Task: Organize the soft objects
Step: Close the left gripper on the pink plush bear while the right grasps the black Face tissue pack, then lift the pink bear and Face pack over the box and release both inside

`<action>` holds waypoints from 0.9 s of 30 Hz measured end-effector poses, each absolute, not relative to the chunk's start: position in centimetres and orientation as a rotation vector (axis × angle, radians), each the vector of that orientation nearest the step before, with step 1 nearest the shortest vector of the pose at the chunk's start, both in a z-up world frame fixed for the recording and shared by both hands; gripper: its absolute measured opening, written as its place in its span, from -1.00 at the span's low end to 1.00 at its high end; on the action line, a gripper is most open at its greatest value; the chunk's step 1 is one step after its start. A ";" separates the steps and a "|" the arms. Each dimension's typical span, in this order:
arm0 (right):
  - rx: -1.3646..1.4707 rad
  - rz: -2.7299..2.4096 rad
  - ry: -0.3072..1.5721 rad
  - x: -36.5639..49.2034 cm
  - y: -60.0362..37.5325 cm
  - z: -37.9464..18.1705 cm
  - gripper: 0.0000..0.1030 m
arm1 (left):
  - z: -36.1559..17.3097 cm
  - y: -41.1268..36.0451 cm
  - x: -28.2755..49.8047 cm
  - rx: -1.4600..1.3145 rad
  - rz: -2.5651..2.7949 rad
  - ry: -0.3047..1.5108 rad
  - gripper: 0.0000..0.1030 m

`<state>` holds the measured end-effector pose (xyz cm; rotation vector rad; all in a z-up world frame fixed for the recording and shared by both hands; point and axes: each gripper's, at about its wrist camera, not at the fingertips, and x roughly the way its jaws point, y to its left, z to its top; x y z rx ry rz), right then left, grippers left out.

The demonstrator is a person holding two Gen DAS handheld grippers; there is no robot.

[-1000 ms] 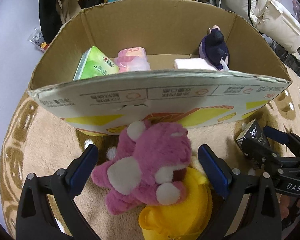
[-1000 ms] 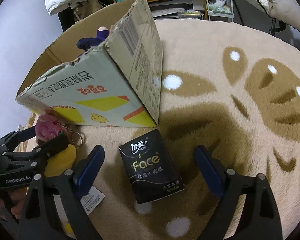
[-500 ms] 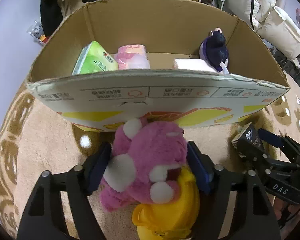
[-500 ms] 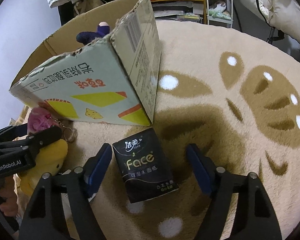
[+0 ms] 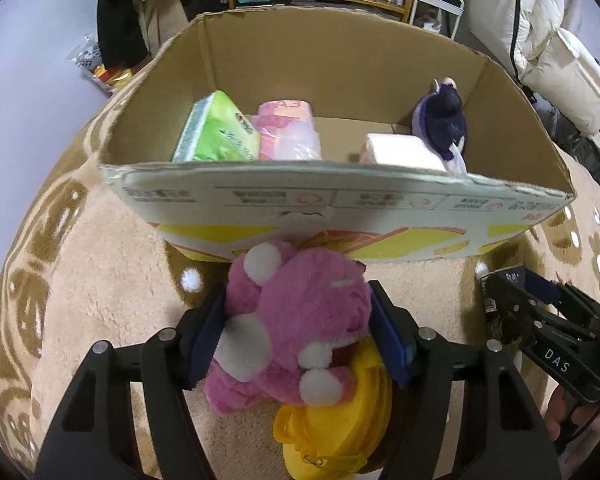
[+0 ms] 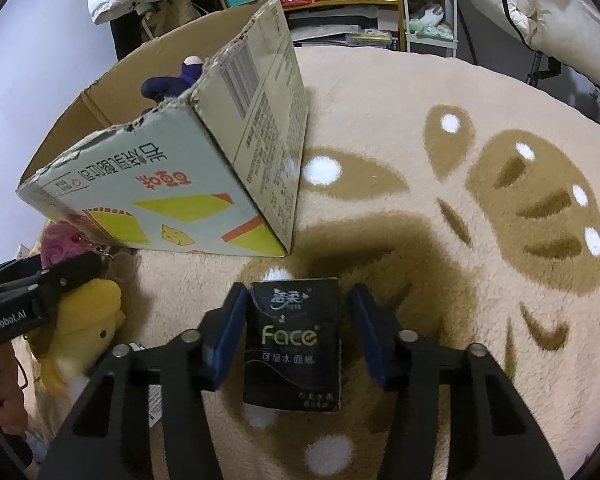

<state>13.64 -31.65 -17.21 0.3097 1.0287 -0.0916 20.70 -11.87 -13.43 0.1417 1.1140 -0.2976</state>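
My left gripper (image 5: 298, 332) is shut on a pink plush bear (image 5: 296, 328), which lies on a yellow plush duck (image 5: 336, 428) on the rug in front of the cardboard box (image 5: 340, 200). My right gripper (image 6: 296, 332) straddles a black "Face" tissue pack (image 6: 294, 340) lying on the rug; the left finger touches it, while a small gap shows at the right finger. The box holds a green tissue pack (image 5: 216, 132), a pink pack (image 5: 288, 132), a white pack (image 5: 400, 148) and a dark purple plush (image 5: 444, 120).
The box stands on a beige rug (image 6: 460, 160) with brown patches. Shelves, bags and white jackets (image 5: 560, 60) stand behind the box. The right gripper (image 5: 540, 320) shows in the left wrist view, the left gripper (image 6: 40, 288) and the duck (image 6: 88, 320) in the right wrist view.
My left gripper closed onto the pink bear. My right gripper moved forward around the black tissue pack and its jaws narrowed toward it.
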 end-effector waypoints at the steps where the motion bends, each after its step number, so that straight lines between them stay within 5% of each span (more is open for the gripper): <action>1: 0.311 -0.091 1.028 13.6 -31.7 -17.2 -0.03 | -13.4 -11.7 20.8 0.133 -0.297 1.121 0.31; 27: 0.254 -0.016 0.955 11.1 -29.5 -14.7 -0.07 | -8.9 -7.3 18.9 0.071 -0.193 1.008 0.17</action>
